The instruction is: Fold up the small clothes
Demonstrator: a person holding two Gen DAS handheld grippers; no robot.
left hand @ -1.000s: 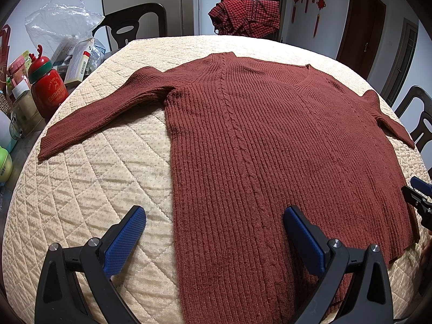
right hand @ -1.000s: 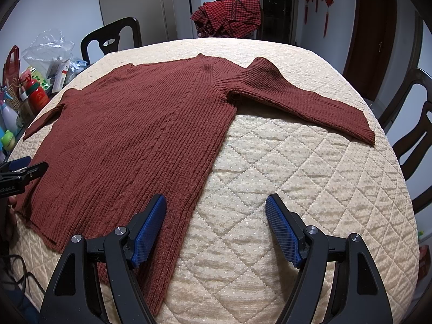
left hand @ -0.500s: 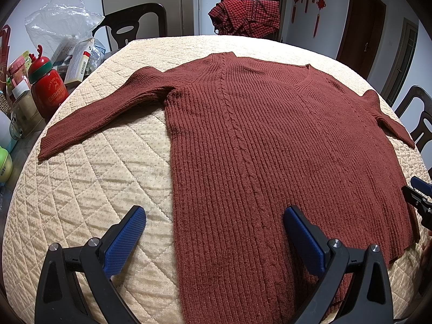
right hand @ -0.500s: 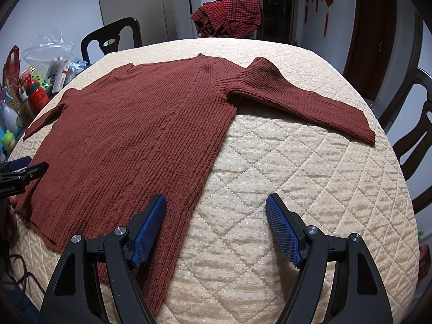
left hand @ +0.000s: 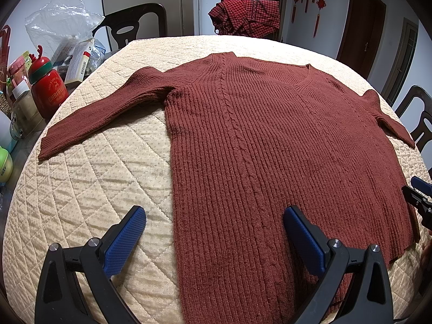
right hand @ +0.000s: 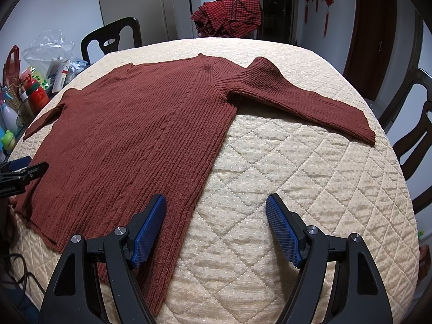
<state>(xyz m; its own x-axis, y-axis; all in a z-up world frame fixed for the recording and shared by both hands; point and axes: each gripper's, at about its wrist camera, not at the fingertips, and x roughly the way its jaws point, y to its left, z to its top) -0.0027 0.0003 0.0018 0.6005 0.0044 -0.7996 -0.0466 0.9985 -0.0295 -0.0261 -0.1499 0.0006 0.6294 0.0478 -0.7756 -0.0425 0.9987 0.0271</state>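
The left gripper (left hand: 214, 232) is spread wide, hovering low over the near-left hem area of the sweater (left hand: 270, 148), one blue pad above the bare quilt and the other above the knit. The right gripper (right hand: 216, 225) is just as wide apart and holding nothing, straddling the sweater's right side edge near the hem.

The sweater itself is a rust-red ribbed knit, lying flat and face up on the surface (left hand: 89, 183), which has a cream quilted cover. Both sleeves are stretched out to the sides, neckline at the far end.

Off to the left there's clutter: a red Christmas bottle (left hand: 47, 89), a plastic bag (left hand: 59, 24), some boxes. A red checked garment (left hand: 245, 17) is draped over a chair at the far end.
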